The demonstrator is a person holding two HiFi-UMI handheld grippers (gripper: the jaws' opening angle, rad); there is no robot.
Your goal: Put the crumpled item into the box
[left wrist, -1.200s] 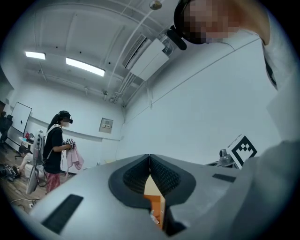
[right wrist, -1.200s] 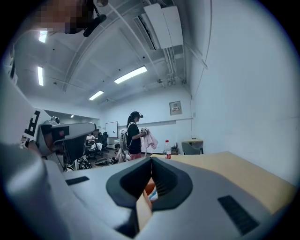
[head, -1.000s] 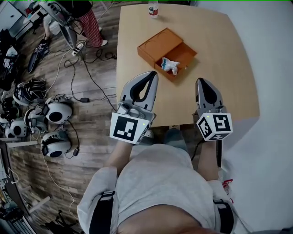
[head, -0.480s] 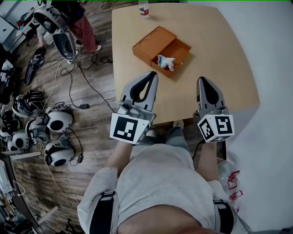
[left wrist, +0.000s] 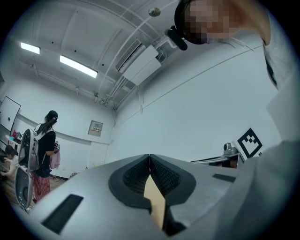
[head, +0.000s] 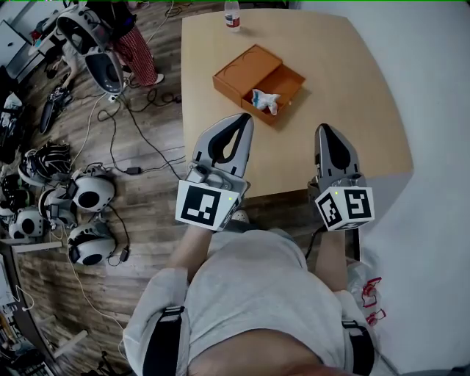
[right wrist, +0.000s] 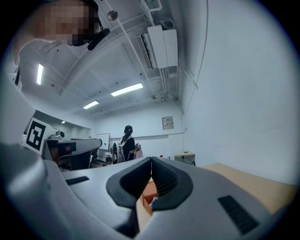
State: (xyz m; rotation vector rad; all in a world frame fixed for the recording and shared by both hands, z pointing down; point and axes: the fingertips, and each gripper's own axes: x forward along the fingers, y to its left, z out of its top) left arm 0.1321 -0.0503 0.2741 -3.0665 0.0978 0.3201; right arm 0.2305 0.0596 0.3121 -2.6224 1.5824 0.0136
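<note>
My jaws are pressed together on both sides, tips meeting, with nothing pinched. I hold the left gripper (head: 244, 119) and the right gripper (head: 324, 129) side by side over the near part of the table (head: 360, 95). The crumpled item (head: 265, 100), white with some blue, lies in the open part of the orange box (head: 246, 70), well ahead of both tips and touched by neither. A bottle (head: 232, 15) stands at the far edge.

Bright even indoor light, ceiling light strips (left wrist: 78, 66) glowing, fisheye-bent dark-vignetted edges, sharp focus, pixelated face patches
</note>
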